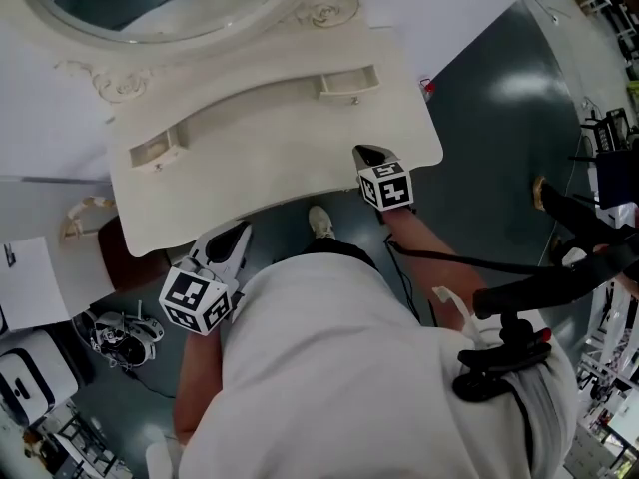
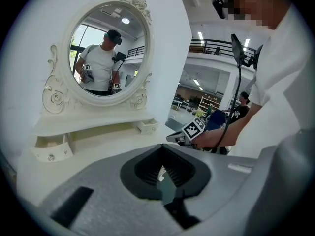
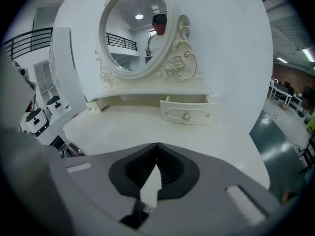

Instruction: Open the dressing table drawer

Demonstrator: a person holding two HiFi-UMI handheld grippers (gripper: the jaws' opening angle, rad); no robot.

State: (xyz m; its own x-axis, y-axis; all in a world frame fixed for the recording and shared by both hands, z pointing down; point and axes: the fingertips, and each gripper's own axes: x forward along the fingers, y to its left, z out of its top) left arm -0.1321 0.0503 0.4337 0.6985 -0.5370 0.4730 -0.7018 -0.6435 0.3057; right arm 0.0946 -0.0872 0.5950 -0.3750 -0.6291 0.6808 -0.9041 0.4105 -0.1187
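Observation:
The cream dressing table (image 1: 270,158) stands in front of me under an oval mirror (image 2: 109,48). Its two small drawers both stand pulled out: the left drawer (image 1: 155,151) (image 2: 49,149) and the right drawer (image 1: 349,81) (image 3: 187,111), which has a round knob. My right gripper (image 1: 367,153) (image 3: 156,168) hovers over the table's front right edge, short of the right drawer, shut with nothing in it. My left gripper (image 1: 240,230) (image 2: 161,171) is off the table's front edge, at its left side, also shut and empty. The right gripper (image 2: 170,137) also shows in the left gripper view.
A brown stool (image 1: 115,252) sits under the table's left corner. White machines (image 1: 30,367) and a small robot (image 1: 120,335) stand on the dark floor at lower left. A black handle rig (image 1: 519,307) and a cable (image 1: 439,257) hang at my right side.

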